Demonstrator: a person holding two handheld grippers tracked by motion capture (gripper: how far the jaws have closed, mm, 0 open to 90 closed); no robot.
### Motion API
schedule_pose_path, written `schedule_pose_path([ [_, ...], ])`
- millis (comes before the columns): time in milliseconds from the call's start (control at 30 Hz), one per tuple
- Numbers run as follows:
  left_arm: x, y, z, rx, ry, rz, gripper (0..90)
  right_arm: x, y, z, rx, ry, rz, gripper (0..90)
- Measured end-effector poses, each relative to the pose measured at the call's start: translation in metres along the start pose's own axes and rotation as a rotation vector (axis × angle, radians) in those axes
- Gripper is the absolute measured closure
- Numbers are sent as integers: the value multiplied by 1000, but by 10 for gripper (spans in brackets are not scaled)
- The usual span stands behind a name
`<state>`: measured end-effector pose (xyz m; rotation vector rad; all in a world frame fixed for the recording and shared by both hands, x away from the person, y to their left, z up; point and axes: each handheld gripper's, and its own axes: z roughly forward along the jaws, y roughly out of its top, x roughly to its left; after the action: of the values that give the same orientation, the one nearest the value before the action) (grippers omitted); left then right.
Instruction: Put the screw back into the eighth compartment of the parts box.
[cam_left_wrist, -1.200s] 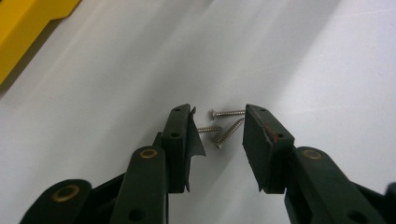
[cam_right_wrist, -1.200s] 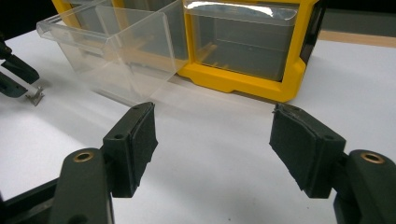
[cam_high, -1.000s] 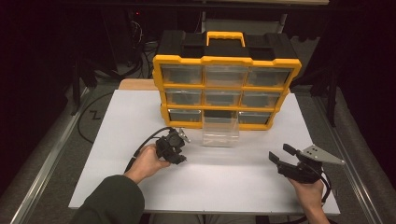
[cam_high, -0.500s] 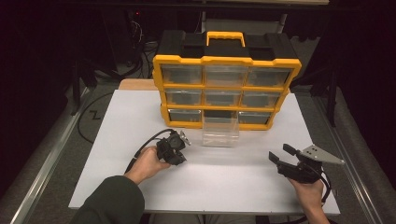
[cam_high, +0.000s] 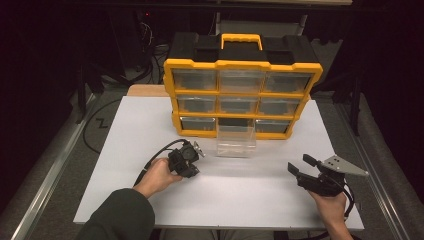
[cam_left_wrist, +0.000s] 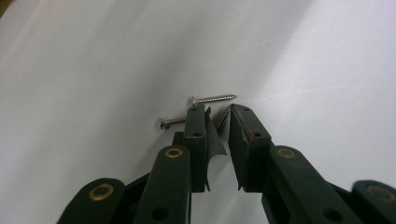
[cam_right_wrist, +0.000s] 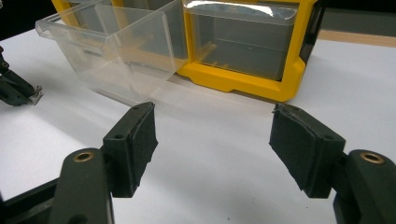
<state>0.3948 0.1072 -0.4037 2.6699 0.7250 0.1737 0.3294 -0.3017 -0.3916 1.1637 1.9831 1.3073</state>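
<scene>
Left gripper (cam_left_wrist: 218, 122) jaws just been closing, now narrow around one screw (cam_left_wrist: 223, 117); pads seemingly not yet pressing it. Two more screws (cam_left_wrist: 214, 98) beside it, left of pulled-out clear drawer (cam_high: 235, 141). Pickup likely imminent. Right gripper (cam_right_wrist: 212, 142) spread wide, empty, right of drawer.

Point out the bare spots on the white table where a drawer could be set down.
Free: the white table left of the organizer, and between left gripper and right gripper. Crowded: around the clear drawer and screws.

Left gripper (cam_left_wrist: 218, 122) jaws just closing, right gripper (cam_right_wrist: 212, 149) agape.
</scene>
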Motion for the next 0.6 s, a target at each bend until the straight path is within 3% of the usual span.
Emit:
schedule_pose_path([
  [267, -1, 1, 0, -1, 0, 1, 756, 0, 0, 1, 10, -6, -2, 335],
  [600, -1, 1, 0, 8, -16, 13, 830, 0, -1, 1, 15, -7, -5, 337],
])
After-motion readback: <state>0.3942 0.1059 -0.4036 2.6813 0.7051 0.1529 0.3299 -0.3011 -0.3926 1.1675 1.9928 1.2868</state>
